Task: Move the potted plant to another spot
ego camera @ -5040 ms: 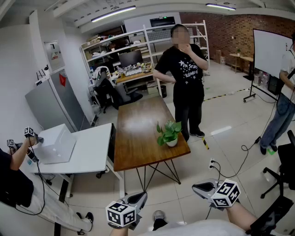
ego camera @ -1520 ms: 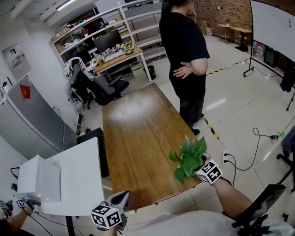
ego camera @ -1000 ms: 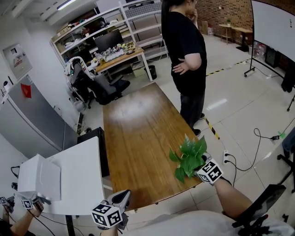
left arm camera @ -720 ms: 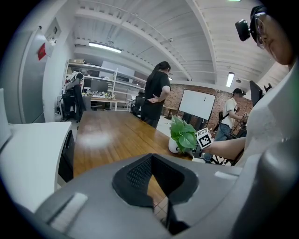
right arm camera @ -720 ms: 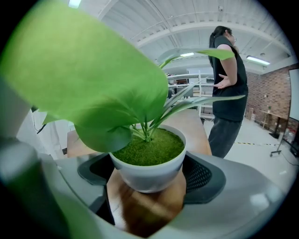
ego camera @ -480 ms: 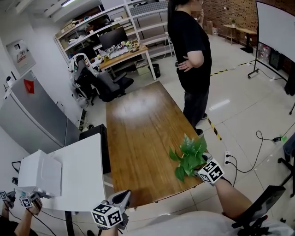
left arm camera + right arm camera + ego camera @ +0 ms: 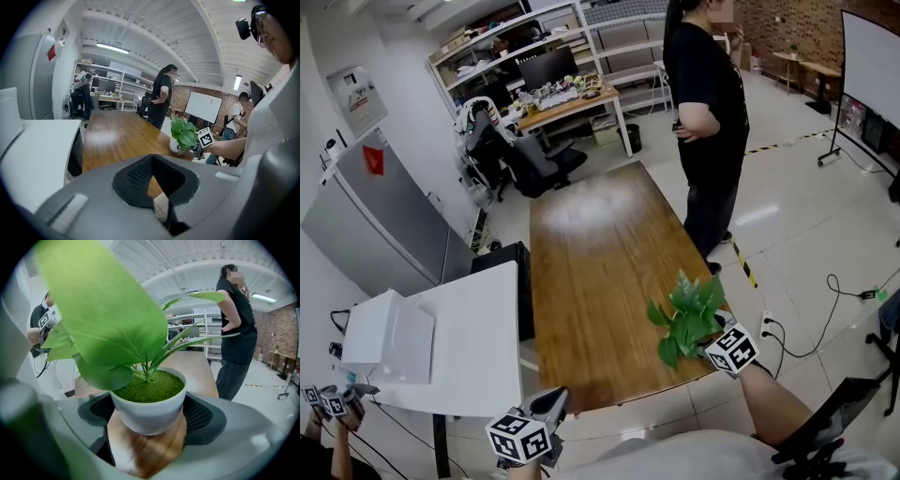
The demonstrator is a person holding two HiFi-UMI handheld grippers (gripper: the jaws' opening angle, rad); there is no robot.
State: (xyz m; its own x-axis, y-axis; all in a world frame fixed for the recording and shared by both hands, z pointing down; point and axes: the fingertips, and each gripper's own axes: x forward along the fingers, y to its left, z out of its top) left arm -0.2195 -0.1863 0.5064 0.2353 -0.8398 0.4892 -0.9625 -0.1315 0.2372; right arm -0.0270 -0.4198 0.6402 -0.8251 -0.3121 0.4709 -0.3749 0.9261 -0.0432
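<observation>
The potted plant (image 7: 684, 314) has broad green leaves and a white pot (image 7: 150, 411) topped with green moss. It is at the near right corner of the long wooden table (image 7: 600, 253). My right gripper (image 7: 701, 339) is shut on the pot, one jaw on each side (image 7: 149, 417), and the table's wood shows just beneath. My left gripper (image 7: 551, 403) hovers off the table's near edge, shut and holding nothing (image 7: 151, 161). In the left gripper view the plant (image 7: 183, 135) appears across the table.
A person in black (image 7: 705, 112) stands at the table's right side. A white table (image 7: 478, 337) carrying a white box (image 7: 380, 337) adjoins the left side. Another person's hands with grippers (image 7: 328, 403) are at the lower left. Office chairs (image 7: 525, 155) stand beyond.
The plant stays in my right gripper at the near right corner, barely higher. The head view has shifted a little, and the other person's grippers at the lower left moved slightly.
</observation>
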